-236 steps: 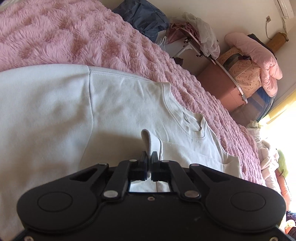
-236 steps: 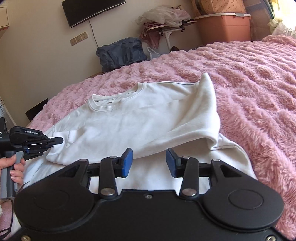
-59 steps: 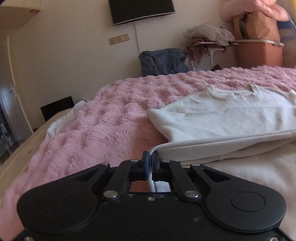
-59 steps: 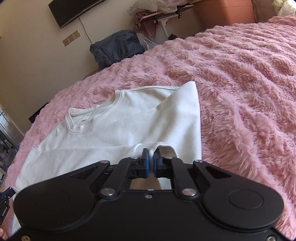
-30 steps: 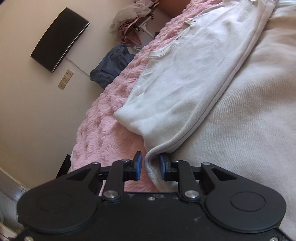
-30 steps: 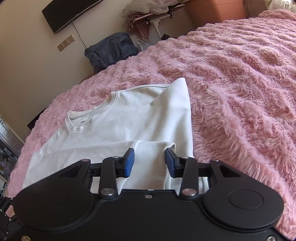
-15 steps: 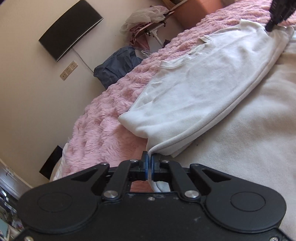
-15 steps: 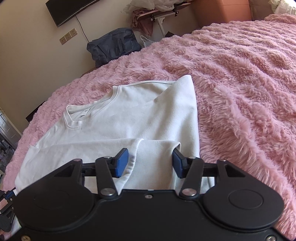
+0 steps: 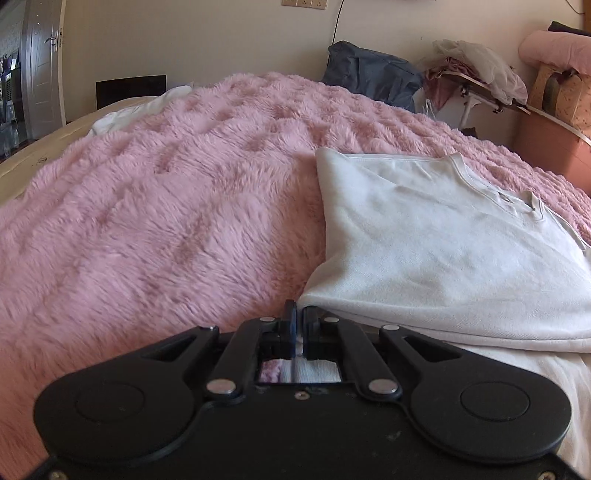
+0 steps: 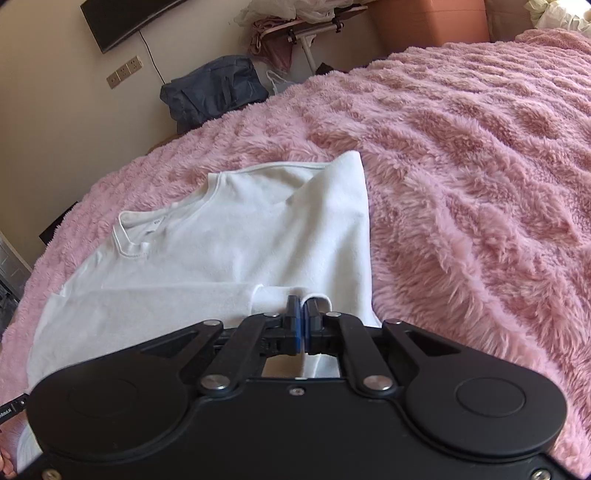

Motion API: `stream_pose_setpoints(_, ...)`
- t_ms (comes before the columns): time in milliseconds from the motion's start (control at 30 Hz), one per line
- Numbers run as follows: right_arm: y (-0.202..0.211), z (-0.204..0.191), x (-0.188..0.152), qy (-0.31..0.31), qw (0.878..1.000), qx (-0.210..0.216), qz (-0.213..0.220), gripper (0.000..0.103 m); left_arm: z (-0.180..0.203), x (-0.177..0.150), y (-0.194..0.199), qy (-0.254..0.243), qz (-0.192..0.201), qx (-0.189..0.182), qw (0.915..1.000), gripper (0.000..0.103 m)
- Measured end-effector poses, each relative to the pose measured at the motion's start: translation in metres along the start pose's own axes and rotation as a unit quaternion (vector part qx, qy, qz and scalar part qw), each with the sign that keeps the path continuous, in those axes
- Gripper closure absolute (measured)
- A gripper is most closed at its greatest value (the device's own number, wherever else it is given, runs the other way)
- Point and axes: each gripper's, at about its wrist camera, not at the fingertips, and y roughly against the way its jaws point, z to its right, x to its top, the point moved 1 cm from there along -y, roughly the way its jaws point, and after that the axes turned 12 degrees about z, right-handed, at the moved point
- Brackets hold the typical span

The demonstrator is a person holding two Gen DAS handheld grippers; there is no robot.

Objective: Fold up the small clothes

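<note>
A white sweatshirt (image 9: pixel 443 243) lies on the pink fluffy blanket (image 9: pixel 166 221), both sleeves folded in over its body and its neckline at the far side. My left gripper (image 9: pixel 298 314) is shut on the near left corner of the fabric. In the right wrist view the same sweatshirt (image 10: pixel 240 243) spreads ahead, collar (image 10: pixel 129 240) to the left. My right gripper (image 10: pixel 302 308) is shut on a pinch of cloth at the near right, beside the folded sleeve cuff. A tip of the left tool and a fingertip show at the bottom left edge of that view.
The blanket (image 10: pixel 480 166) stretches wide to the right. Beyond the bed stand a dark blue bag (image 10: pixel 214 88), a folding table piled with clothes (image 9: pixel 472 74), an orange storage bin (image 9: pixel 546 140) and a wall TV (image 10: pixel 122 18). A door (image 9: pixel 40 62) is at far left.
Both grippers went from open around the sweatshirt's near edge to shut on it. The left gripper rolled back to level, so its view swung from tilted to upright.
</note>
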Motion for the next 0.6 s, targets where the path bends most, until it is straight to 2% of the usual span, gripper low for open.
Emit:
stream_pose_setpoints(100,-0.004,0.004,-0.009,0.001,1.000,-0.001,0.002,0.100,0.003,0.004,0.005,-0.004,-0.001,-0.007,1.0000,0.102)
stream_pose_setpoints(167,0.000,0.006,-0.007,-0.017,1.000,-0.001,0.004,0.094,0.005,0.009,0.011,-0.015,-0.001,-0.021,0.9997,0.100)
stream_pose_setpoints(267,0.012,0.004,-0.001,-0.020,1.000,0.002,0.003,0.090,0.000,0.017,0.032,-0.030,0.015,-0.017,0.9993,0.088)
stream_pose_setpoints(333,0.024,0.001,0.004,-0.008,1.000,0.009,0.008,0.082,-0.002,0.023,0.050,-0.037,0.033,-0.015,0.9987,0.084)
stream_pose_setpoints(400,0.040,-0.003,0.007,0.005,1.000,0.013,0.018,0.060,-0.003,0.028,0.064,-0.032,0.051,-0.027,0.9978,0.079)
stream_pose_setpoints(500,0.057,-0.002,0.004,0.005,1.000,0.026,0.015,0.059,0.000,0.036,0.072,-0.012,0.067,-0.057,0.9961,0.075)
stream_pose_setpoints(600,0.062,0.000,-0.007,0.003,1.000,0.030,-0.001,0.059,0.004,0.043,0.058,0.026,0.068,-0.092,0.9931,0.074)
